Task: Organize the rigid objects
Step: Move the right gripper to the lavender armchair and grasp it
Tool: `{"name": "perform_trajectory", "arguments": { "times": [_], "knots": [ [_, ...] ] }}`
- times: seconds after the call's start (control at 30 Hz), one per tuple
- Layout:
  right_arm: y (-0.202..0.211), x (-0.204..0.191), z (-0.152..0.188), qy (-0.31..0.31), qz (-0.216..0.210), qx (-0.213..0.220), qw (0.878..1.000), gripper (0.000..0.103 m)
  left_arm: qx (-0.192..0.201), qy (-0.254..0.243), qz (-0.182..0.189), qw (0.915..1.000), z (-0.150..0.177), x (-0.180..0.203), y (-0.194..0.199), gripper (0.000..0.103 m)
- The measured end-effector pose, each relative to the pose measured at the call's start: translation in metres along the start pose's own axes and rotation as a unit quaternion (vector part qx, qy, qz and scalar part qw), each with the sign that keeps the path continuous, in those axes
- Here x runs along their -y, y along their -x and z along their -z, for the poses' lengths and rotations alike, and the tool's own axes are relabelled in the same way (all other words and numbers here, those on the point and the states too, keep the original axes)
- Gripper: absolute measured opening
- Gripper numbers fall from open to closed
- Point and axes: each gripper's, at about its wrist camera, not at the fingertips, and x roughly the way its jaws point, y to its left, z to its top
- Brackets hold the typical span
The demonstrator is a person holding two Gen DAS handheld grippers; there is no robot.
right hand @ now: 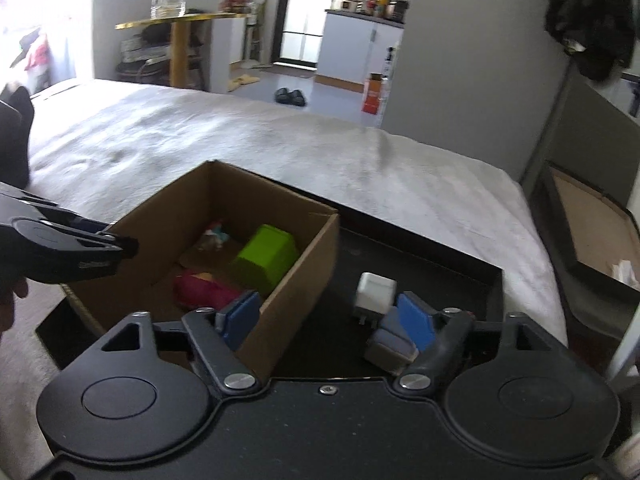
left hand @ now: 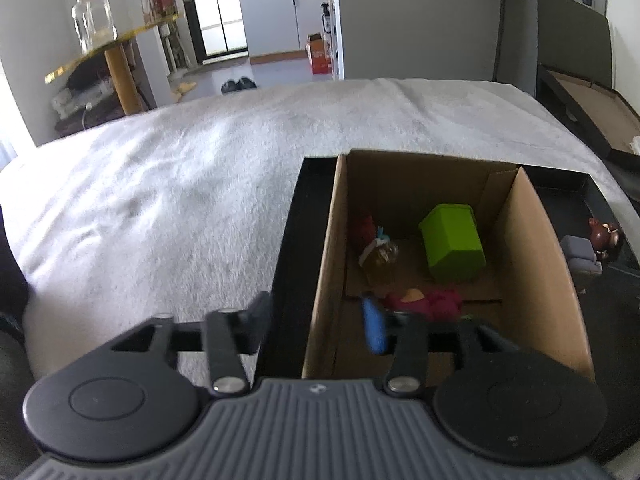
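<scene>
A: What sits around the box [right hand: 224, 240]?

B: It stands in the left part of a black tray [right hand: 432, 280] on a white blanket [left hand: 180, 200]. Inside lie a green block [left hand: 454, 242], a magenta toy [left hand: 432, 300] and a small jar [left hand: 380, 256] with something red behind it. To its right, on the tray floor, are a white plug [right hand: 376, 292] and a grey sofa toy [right hand: 390, 342]; the left view also shows a brown figure [left hand: 606, 234] near the tray's right rim.

A: Anything in the way?

B: The box's right wall rises between the right gripper [right hand: 326, 318] fingers, one blue pad [right hand: 242, 316] on the box side, the other at the sofa toy. The left gripper [left hand: 320, 320] straddles the box's left wall, one finger outside over the tray rim.

A: Fingers?

B: Both pairs spread wide, holding nothing.

A: Room to move?

B: The box is open-topped with tall walls. The blanket lies bare left of and beyond the tray. The tray floor right of the box is partly free behind the plug.

A: Orientation?

B: The green block lies tipped on its side, long axis toward the far corner. The magenta toy stretches across the near floor, wall to wall. The plug's prongs point toward the camera.
</scene>
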Motion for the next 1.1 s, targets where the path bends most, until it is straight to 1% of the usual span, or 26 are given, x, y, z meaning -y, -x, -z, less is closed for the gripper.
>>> {"name": "perform_trajectory", "arguments": {
  "times": [0.03,0.1,0.2,0.23,0.3,0.47,0.6,0.87,1.03,1.1],
  "knots": [
    [0.0,0.002,0.001,0.0,0.006,0.001,1.0,0.083,0.003,-0.005,-0.004,1.0,-0.001,0.002,0.001,0.058],
    [0.0,0.006,0.004,-0.002,0.014,0.002,1.0,0.087,0.005,-0.007,-0.009,0.9999,-0.002,0.005,0.0,0.065],
    [-0.002,0.012,0.008,-0.006,0.028,0.002,1.0,0.092,0.009,-0.014,-0.017,0.9997,-0.001,0.009,0.0,0.072],
    [-0.003,0.014,0.01,-0.008,0.03,0.003,1.0,0.093,0.008,-0.015,-0.02,0.9997,-0.001,0.01,0.0,0.073],
    [-0.004,0.019,0.013,-0.015,0.034,0.001,0.999,0.095,0.008,-0.012,-0.021,0.9997,-0.001,0.01,-0.001,0.073],
    [-0.013,0.034,0.022,-0.046,0.048,-0.009,0.998,0.095,0.009,-0.006,-0.035,0.9993,-0.005,0.009,-0.002,0.074],
    [-0.019,0.043,0.03,-0.061,0.046,-0.016,0.997,0.095,0.008,0.007,-0.044,0.999,-0.008,0.006,-0.004,0.074],
    [-0.031,0.052,0.041,-0.075,0.044,-0.03,0.996,0.095,0.018,-0.01,-0.061,0.998,-0.008,0.012,-0.002,0.074],
    [-0.04,0.06,0.05,-0.094,0.043,-0.038,0.994,0.095,0.014,-0.032,-0.051,0.9981,-0.007,0.02,-0.003,0.074],
    [-0.043,0.063,0.053,-0.103,0.04,-0.041,0.993,0.095,0.01,-0.037,-0.054,0.9978,-0.006,0.023,-0.005,0.074]
  ]
}}
